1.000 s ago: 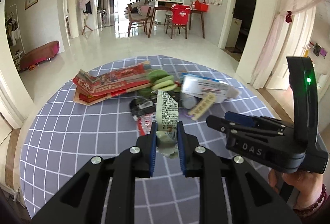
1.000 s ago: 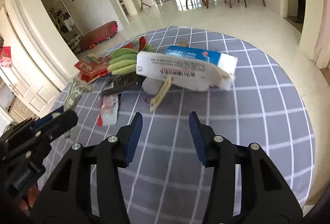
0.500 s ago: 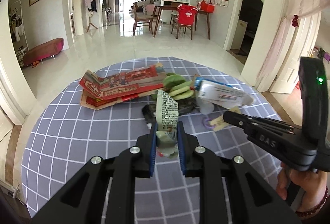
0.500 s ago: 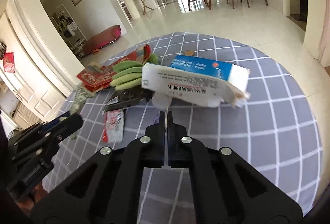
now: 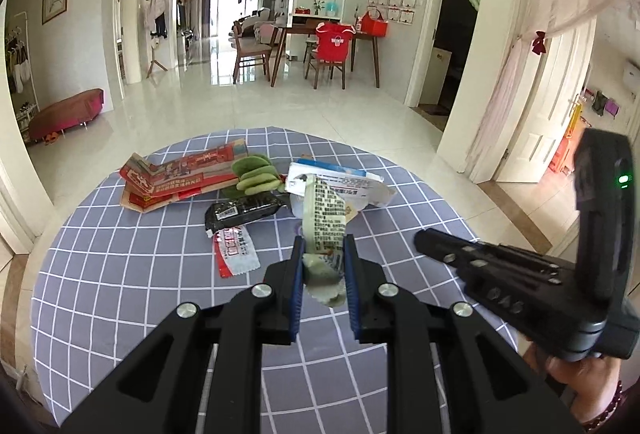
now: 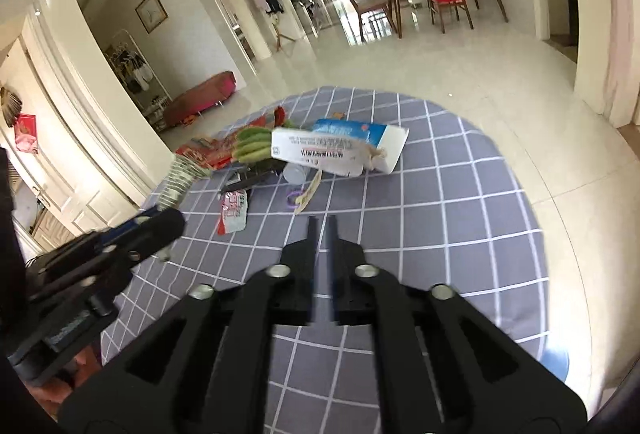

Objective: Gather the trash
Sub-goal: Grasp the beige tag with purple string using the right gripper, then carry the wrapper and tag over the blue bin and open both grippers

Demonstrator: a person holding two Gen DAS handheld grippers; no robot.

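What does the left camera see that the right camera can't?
Only the left wrist view shows the black wrapper's barcode label and the person's hand holding the right gripper. Only the right wrist view shows the purple ring and the wooden stick. Both show the white and blue box, the green pods and the checked tablecloth.

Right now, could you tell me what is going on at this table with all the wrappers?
A person with a handheld gripper in each hand is collecting trash from a round table with a grey checked cloth. The left gripper is shut on a pale green wrapper, lifted clear of the pile. The right gripper holds nothing; its jaws have just been opening and stand slightly apart. On the cloth lie a white and blue box, a red carton, a black packet and a red and white sachet.
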